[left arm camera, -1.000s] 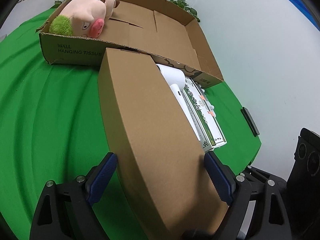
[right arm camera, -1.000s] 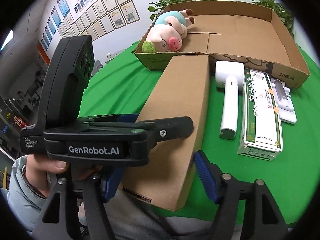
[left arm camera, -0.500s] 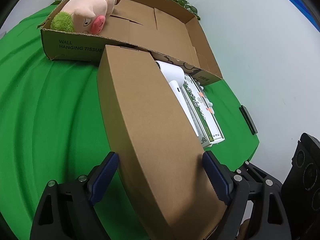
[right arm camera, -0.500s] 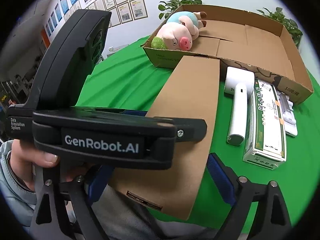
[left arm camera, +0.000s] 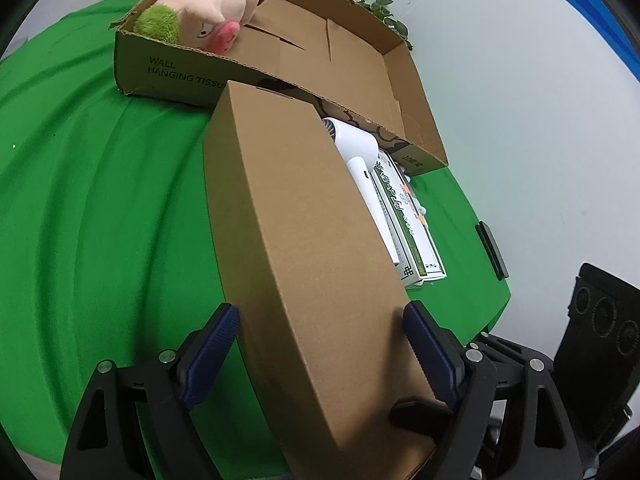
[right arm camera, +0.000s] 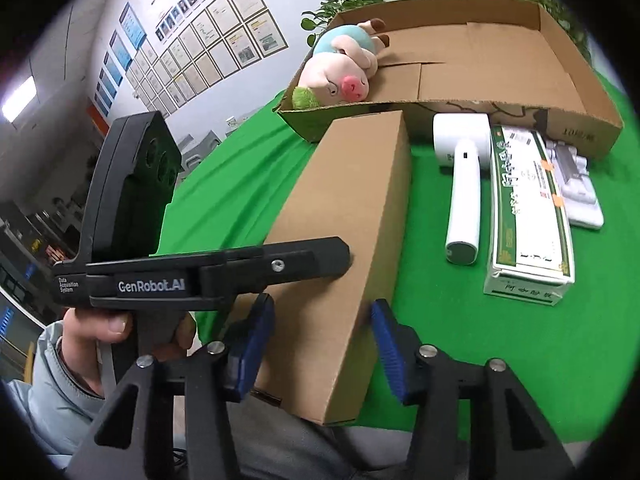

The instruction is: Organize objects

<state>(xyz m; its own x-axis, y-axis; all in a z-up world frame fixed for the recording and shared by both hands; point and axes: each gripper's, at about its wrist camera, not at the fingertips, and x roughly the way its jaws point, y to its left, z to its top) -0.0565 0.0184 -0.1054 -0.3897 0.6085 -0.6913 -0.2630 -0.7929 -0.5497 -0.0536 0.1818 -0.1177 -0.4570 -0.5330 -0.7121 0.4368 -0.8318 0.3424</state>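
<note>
since a second ago the long brown carton has edged forward, its far end now touching the front wall of the open cardboard tray. at the bottom of the frame, the left gripper has its blue pads pressed on both sides of the carton's near end, likely to lift it into the tray. the right gripper straddles the same end, fingers spread, its right pad at the carton's edge; whether it grips is unclear. mid-frame right, a white hair dryer and a green-and-white box lie on the green cloth. upper left, a plush pig rests in the tray.
</note>
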